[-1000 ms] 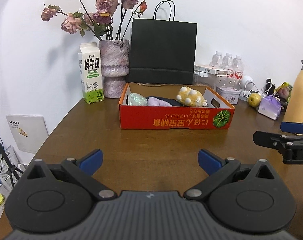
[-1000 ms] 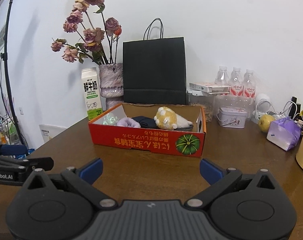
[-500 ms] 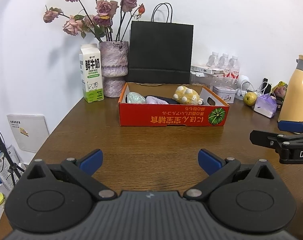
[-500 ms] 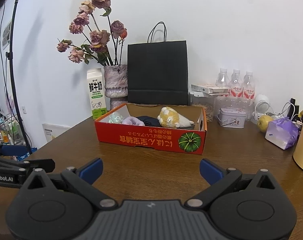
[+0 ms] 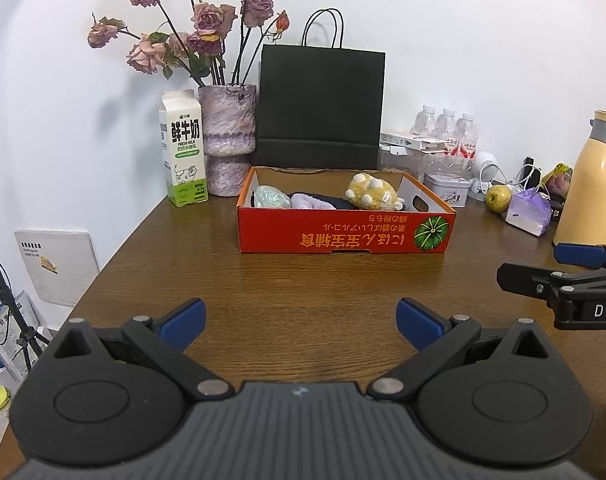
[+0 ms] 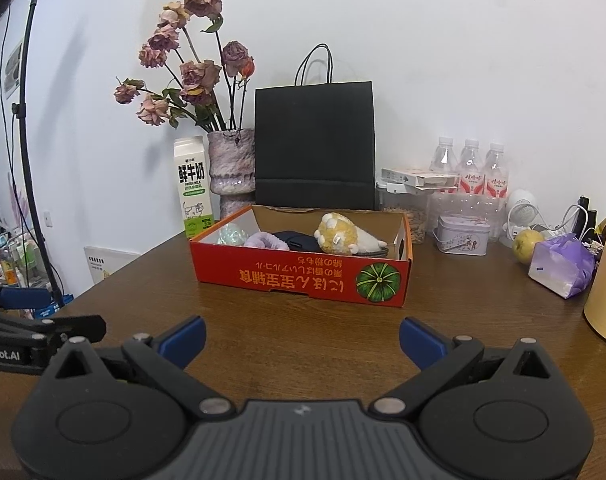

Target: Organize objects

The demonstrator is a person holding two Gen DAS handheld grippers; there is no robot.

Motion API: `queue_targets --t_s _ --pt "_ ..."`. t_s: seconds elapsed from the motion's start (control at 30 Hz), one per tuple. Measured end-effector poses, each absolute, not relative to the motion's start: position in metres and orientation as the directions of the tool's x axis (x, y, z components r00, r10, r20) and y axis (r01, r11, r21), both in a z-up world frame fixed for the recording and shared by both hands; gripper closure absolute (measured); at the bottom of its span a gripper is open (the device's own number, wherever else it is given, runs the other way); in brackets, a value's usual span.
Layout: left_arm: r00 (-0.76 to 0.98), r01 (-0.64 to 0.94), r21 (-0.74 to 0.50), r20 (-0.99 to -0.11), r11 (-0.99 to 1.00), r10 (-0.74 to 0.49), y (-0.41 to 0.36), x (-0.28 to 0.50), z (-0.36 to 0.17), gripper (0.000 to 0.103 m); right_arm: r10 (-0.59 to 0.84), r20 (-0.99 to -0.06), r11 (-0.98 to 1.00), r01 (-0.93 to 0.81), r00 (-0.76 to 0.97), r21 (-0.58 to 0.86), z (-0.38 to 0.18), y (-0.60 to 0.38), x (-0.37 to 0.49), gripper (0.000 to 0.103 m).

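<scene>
Both the left gripper (image 5: pixel 301 322) and the right gripper (image 6: pixel 301 340) hover spread wide and empty above the tabletop (image 5: pixel 303 280), the orange box (image 5: pixel 345 230) at twelve o'clock, lying crosswise, roughly equally near each.

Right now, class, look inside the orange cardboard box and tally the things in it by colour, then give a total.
Inside the orange box:
Yellow: 1, the plush toy
Lilac: 1, the fluffy item
Dark navy: 1, the soft item
Pale green, shiny: 1, the wrapped ball
Total: 4 that show; the box wall may hide more.
</scene>
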State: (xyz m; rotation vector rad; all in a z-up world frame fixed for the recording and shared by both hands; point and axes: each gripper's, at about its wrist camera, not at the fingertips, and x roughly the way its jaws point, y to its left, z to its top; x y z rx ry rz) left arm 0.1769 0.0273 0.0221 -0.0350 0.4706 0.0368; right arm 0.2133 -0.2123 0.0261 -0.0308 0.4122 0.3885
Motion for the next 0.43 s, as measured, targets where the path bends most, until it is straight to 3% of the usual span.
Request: queue_targets --t_s 0.43 --pt "0.885 -0.033 -0.016 -0.464 0.999 0.021 0.0265 0.1738 0.0217 0.000 0.359 -0.400 0.927 -0.371 0.843 0.049 0.0235 -0.2157 0.2091 0.000"
